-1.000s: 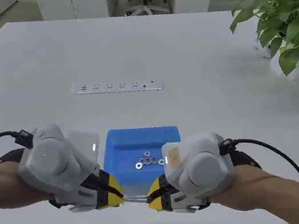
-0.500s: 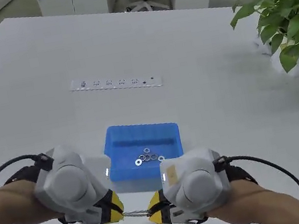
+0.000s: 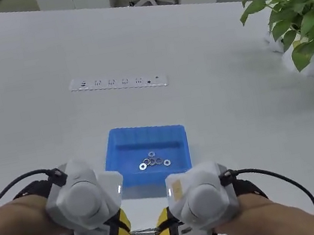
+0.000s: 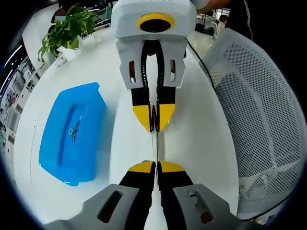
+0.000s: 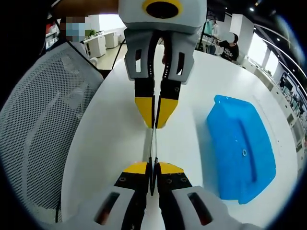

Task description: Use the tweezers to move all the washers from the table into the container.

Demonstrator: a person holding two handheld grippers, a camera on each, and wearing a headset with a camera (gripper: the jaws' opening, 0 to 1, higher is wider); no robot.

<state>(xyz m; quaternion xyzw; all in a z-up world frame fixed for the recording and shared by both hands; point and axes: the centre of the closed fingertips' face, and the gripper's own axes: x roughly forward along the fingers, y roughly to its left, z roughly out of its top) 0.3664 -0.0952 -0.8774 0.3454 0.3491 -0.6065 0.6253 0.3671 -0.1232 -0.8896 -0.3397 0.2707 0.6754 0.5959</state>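
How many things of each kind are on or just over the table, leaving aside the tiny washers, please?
Blue container: 1
Tweezers: 1
Power strip: 1
Potted plant: 1
Grippers: 2, the left gripper and the right gripper, both shut on the tweezers
Total: 6

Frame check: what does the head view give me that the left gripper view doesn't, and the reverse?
Head view: a white power strip lying on the table beyond the blue container.
Left gripper view: a mesh chair back beside the table, and a close look at the tweezers spanning the gap between the left gripper and the right gripper.
Shared: the container, the washers inside it, the potted plant, and both grippers shut on the tweezers.
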